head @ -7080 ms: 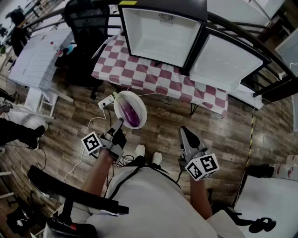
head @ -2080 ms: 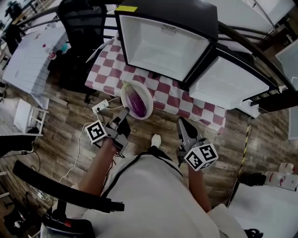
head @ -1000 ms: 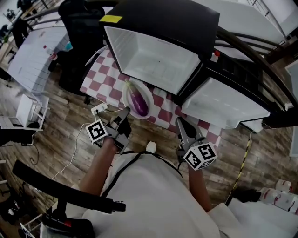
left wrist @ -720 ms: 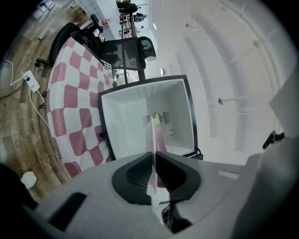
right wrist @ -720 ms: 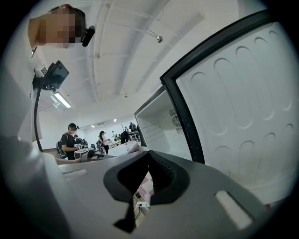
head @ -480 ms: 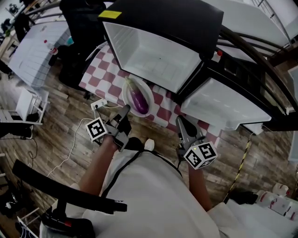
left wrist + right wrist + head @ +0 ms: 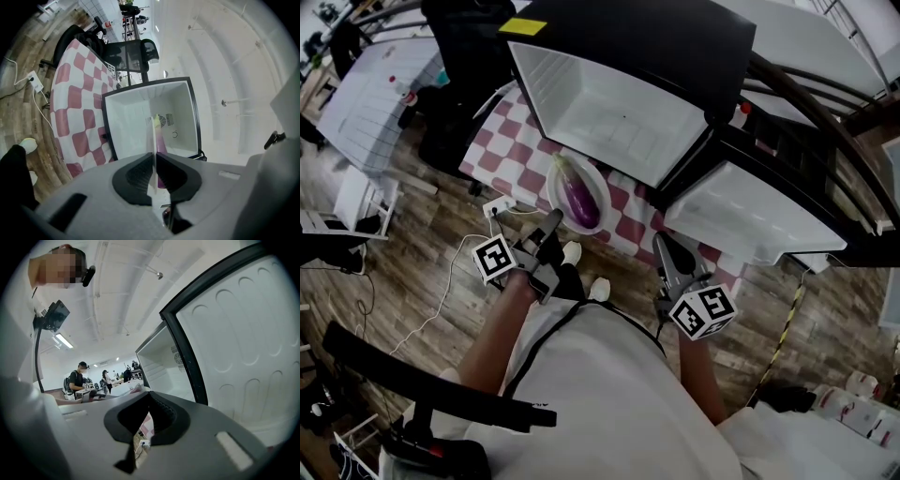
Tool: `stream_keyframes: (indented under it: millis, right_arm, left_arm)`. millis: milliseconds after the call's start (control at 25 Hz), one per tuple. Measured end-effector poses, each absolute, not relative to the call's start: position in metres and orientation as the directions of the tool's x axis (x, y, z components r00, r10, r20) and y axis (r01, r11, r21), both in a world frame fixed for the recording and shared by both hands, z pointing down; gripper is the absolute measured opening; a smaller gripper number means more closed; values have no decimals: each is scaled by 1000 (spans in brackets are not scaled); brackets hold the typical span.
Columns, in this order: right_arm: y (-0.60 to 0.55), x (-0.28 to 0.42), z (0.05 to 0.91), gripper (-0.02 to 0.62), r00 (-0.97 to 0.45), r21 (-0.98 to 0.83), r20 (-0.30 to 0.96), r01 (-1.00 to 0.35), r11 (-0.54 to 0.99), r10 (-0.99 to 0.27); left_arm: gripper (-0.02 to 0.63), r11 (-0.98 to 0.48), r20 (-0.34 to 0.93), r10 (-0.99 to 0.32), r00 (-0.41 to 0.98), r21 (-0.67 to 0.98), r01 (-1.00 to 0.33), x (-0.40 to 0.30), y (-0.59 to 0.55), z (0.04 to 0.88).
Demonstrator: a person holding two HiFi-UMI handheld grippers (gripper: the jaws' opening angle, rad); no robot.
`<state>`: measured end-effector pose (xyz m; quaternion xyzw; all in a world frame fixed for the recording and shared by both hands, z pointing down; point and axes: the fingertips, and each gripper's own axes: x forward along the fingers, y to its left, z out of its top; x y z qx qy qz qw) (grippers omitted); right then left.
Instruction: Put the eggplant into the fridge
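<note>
A purple eggplant (image 7: 580,199) lies on a white plate (image 7: 560,203). My left gripper (image 7: 549,223) is shut on the plate's near rim and holds it level in front of the open fridge (image 7: 609,108). In the left gripper view the plate's thin edge (image 7: 153,140) runs between the shut jaws of the left gripper (image 7: 153,157), with the eggplant (image 7: 161,146) behind and the white fridge interior (image 7: 136,122) beyond. My right gripper (image 7: 669,251) hangs below the fridge door (image 7: 759,216); in the right gripper view the right gripper (image 7: 149,397) is shut with nothing held.
The fridge stands on a table with a red and white checkered cloth (image 7: 499,155). A black office chair (image 7: 459,52) and a white table (image 7: 366,103) stand at the left. A power strip with cables (image 7: 499,207) lies on the wooden floor.
The plate with the eggplant has come from over the floor up to the fridge opening. In the last second both grippers have hardly moved.
</note>
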<state>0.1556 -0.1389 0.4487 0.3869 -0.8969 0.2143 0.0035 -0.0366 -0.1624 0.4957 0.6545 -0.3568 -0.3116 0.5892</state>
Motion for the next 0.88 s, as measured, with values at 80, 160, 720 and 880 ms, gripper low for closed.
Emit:
stream_keyframes:
  millis: [80,160,720,880]
  right_arm:
    - [-143,152,448,8,-701,-379,173,-695,611,-692]
    - [-148,147,448,8,-701,-377,174,-696,611,-691]
    - [-183,112,459,8,-677,-371,211,-723,584,-705]
    - [-196,99,469,8,-662,-369,232,-738,565,-713]
  left_arm:
    - [28,-56,7,-830,558,994,-96,-37,-169,495]
    - [28,-53,7,-826,564,995,-90,-37,-174,496]
    - [28,-72,-5,-765,644,994,-78,-41,-224,512]
    - [28,-73,7,-738,675,993,-90,-43,-238,526]
